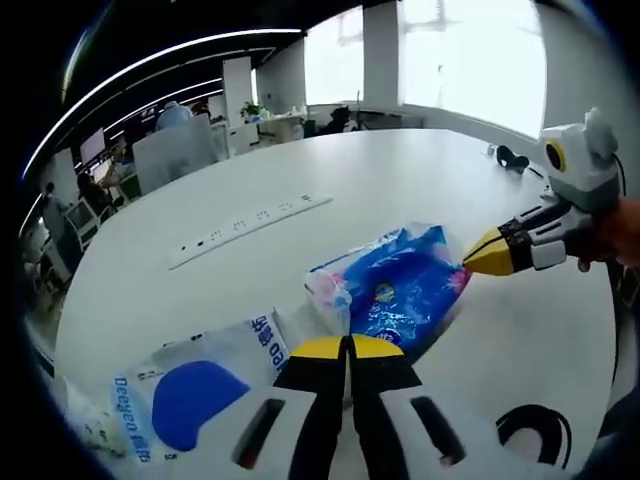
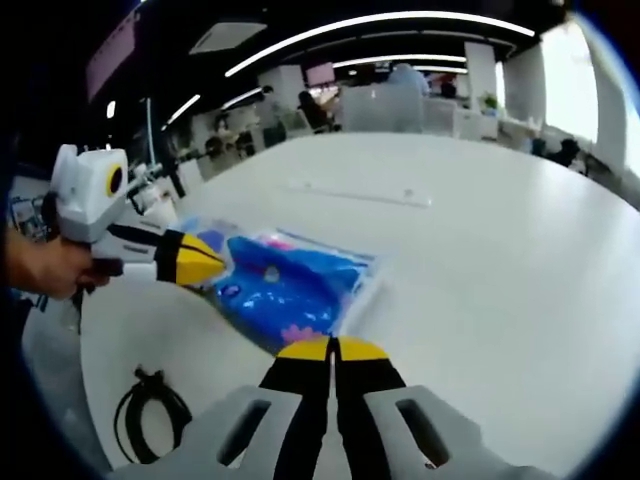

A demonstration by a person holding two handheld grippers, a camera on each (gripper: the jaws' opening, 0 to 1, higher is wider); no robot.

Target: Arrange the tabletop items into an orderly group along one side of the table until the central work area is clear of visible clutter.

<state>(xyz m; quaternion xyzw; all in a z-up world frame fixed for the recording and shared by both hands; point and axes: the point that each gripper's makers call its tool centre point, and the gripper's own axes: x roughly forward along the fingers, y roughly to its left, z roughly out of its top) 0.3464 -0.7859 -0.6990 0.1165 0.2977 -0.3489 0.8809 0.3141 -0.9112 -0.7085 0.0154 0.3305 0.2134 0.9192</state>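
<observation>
Counter (image 1: 420, 170) holds a blue snack bag (image 1: 400, 285) between my grippers. My left gripper (image 1: 349, 346) and right gripper (image 2: 331, 347) both have jaws pressed together, each tip touching the bag's edge.

The white pouch (image 1: 200, 385) reads "Deegoo" in blue

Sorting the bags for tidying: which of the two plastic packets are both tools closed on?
The bright blue packet with pink print: the left tool and right tool each pinch an edge. The white packet with the blue oval lies untouched.
</observation>
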